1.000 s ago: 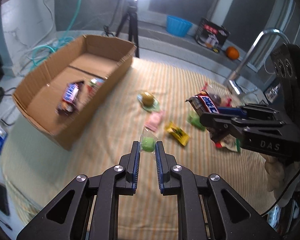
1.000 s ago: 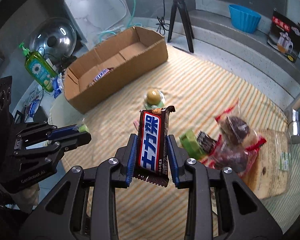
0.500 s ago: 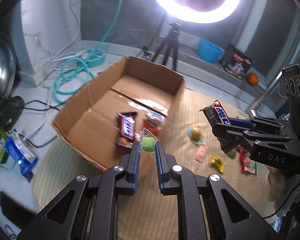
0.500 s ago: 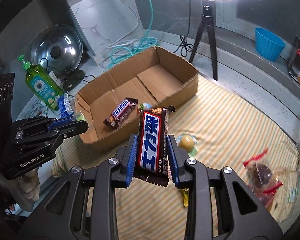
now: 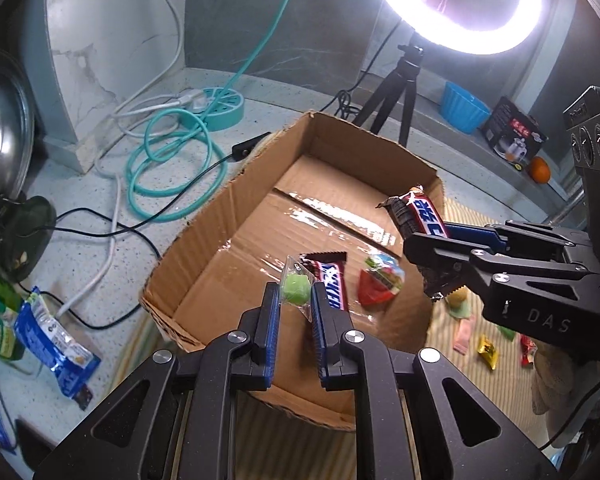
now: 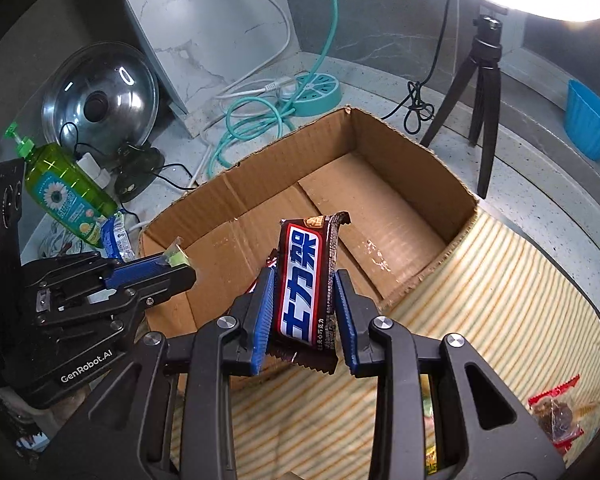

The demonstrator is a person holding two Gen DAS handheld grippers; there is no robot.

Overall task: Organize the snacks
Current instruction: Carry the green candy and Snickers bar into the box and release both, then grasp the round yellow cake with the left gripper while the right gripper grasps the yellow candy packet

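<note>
Snacks head for the cardboard box (image 5: 260, 184): the left gripper (image 5: 296, 304) pinches a clear-wrapped green candy (image 5: 296, 294) above the box's near end, while the right gripper (image 6: 302, 300) clamps a brown chocolate bar (image 6: 304, 284) upright over the near wall. Both loads appear ready to drop; the next move calls for opening each gripper clear of the chocolate bar in the box (image 5: 332, 284) and red packet (image 5: 380, 284) inside
</note>
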